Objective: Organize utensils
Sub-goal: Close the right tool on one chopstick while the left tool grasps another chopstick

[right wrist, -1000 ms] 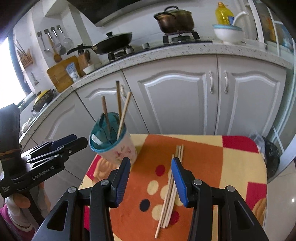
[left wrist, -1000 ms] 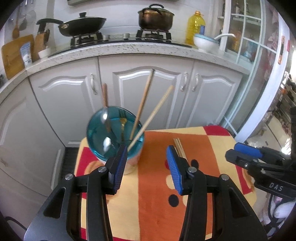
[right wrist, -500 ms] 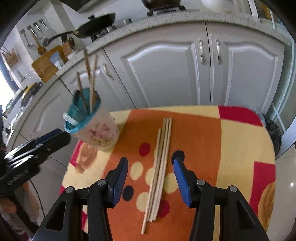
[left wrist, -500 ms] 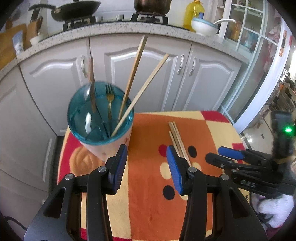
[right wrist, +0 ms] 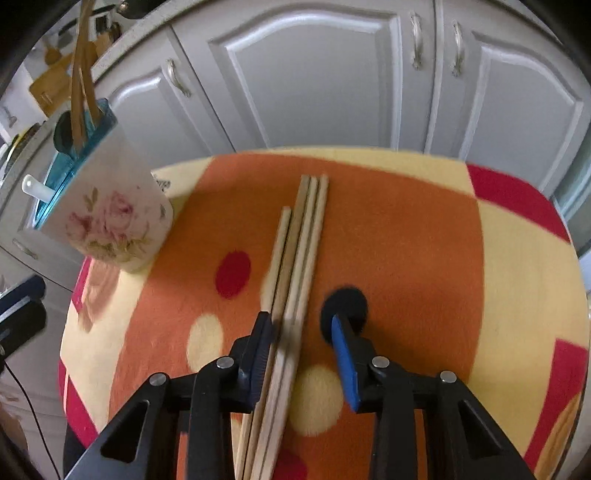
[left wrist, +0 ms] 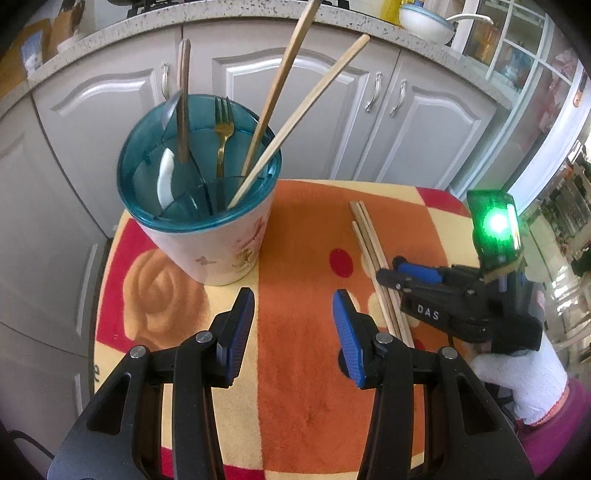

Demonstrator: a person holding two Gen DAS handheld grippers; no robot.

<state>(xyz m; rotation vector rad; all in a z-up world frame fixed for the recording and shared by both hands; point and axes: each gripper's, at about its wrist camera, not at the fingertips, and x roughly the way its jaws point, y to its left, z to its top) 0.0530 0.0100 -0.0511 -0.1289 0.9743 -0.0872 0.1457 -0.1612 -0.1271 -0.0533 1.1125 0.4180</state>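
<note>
A floral utensil holder [left wrist: 207, 229] with a teal divided insert stands at the table's left and shows tilted in the right wrist view [right wrist: 110, 218]. It holds two chopsticks [left wrist: 280, 110], a gold fork [left wrist: 221, 133], a wooden-handled utensil and a white spoon. Several loose chopsticks [right wrist: 295, 258] lie on the cloth, also in the left wrist view [left wrist: 373, 258]. My right gripper [right wrist: 303, 339] is open and low over them, its left finger against the bundle. My left gripper [left wrist: 293, 317] is open and empty, in front of the holder.
The small table carries an orange, yellow and red cloth [left wrist: 303, 369]. White kitchen cabinets [right wrist: 332, 74] stand close behind it. A white bowl [left wrist: 424, 18] sits on the counter above.
My right gripper has come down and forward onto the loose chopsticks. My left gripper has dropped lower and closer to the holder.
</note>
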